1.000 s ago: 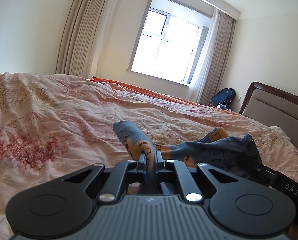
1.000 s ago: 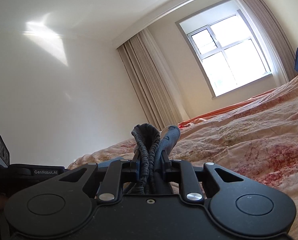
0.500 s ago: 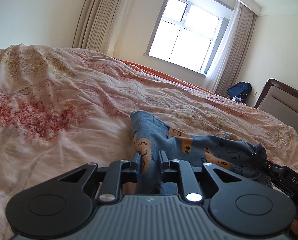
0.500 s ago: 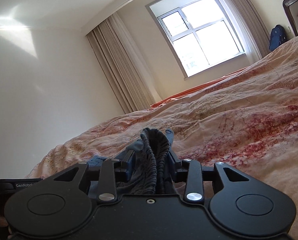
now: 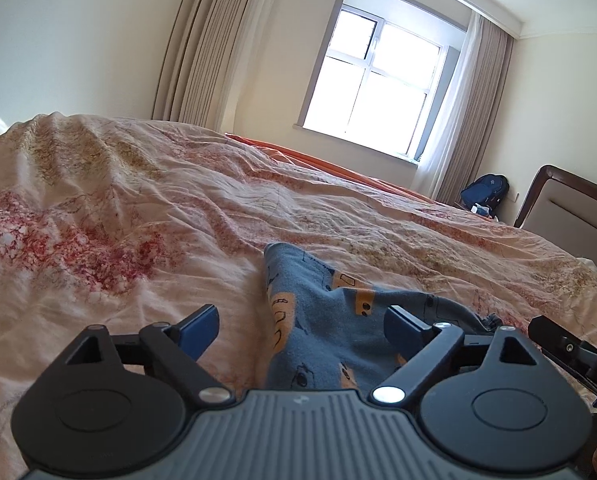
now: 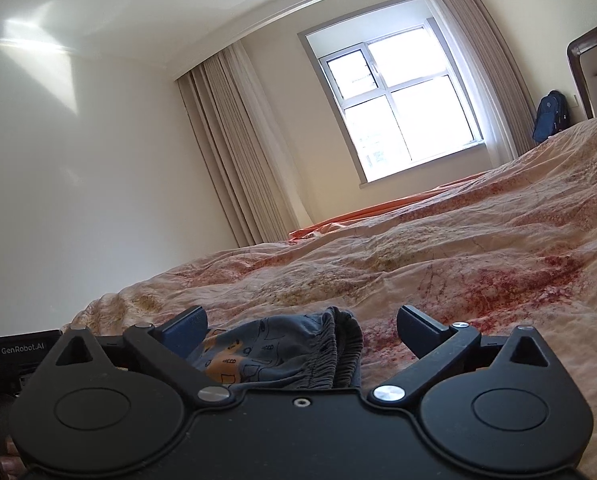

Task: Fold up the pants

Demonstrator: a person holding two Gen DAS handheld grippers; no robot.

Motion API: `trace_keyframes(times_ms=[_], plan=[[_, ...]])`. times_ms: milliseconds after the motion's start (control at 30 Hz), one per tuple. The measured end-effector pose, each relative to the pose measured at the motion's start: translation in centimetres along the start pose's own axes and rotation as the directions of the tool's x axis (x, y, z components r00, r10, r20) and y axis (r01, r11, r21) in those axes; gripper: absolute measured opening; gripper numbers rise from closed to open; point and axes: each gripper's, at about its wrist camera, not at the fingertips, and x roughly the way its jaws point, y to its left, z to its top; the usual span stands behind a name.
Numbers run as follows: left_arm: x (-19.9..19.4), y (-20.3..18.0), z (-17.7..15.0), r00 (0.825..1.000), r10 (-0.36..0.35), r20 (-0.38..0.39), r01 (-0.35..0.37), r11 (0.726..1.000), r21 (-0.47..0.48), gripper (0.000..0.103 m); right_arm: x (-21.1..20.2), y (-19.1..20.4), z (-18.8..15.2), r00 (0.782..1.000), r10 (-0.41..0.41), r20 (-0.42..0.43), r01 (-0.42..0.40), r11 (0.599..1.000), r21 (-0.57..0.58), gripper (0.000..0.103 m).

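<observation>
Both grippers, clamped on the pants (image 5: 318, 320) half a second before, had spread apart: left gripper (image 5: 302, 326), right gripper (image 6: 302, 328). The pants lay on the bedspread (image 5: 138, 220), apparently lengthwise left-right, waistband (image 6: 338, 344) rightward.

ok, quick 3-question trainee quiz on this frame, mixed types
1. True or false: the left hand-held gripper is shut on the pants.
2. Which part of the pants lies between the right hand-held gripper's fingers? A) elastic waistband B) leg cuff C) pocket
3. Fill in: the pants lie on the ____.

Key: 1 false, both grippers are open; 2 A; 3 bed.
</observation>
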Motion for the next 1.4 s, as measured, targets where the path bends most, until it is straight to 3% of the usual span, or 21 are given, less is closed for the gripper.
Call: trace_keyframes(times_ms=[133,467,800,1100,1400], plan=[[-1.7,-0.4,0.1,1.000,0.004,0.026,-0.005,1.000,0.012,0.102,-1.6,0.7,0.5,1.000,-0.002,0.030,0.003,1.000,-0.029,0.102],[-7.3,-1.6,0.1,0.996,-0.011,0.094,0.005,0.998,0.066,0.103,-6.6,2.8,1.4,0.995,-0.009,0.100,0.018,0.996,-0.090,0.103],[-12.5,-1.9,-1.8,0.993,-0.020,0.113,0.011,0.996,0.085,0.103,-12.5,5.5,0.9,0.991,-0.014,0.130,0.037,0.983,-0.178,0.103],[-14.5,-1.1,-4.0,0.995,0.009,0.103,-0.018,0.996,0.082,0.103,-15.0,6.9,-0.7,0.995,-0.029,0.096,0.049,0.978,-0.203,0.103],[-13.5,0.1,-6.7,0.997,0.061,0.048,-0.065,0.994,0.085,0.103,-14.4,6.3,-3.2,0.998,-0.062,0.001,0.061,0.981,-0.186,0.103]])
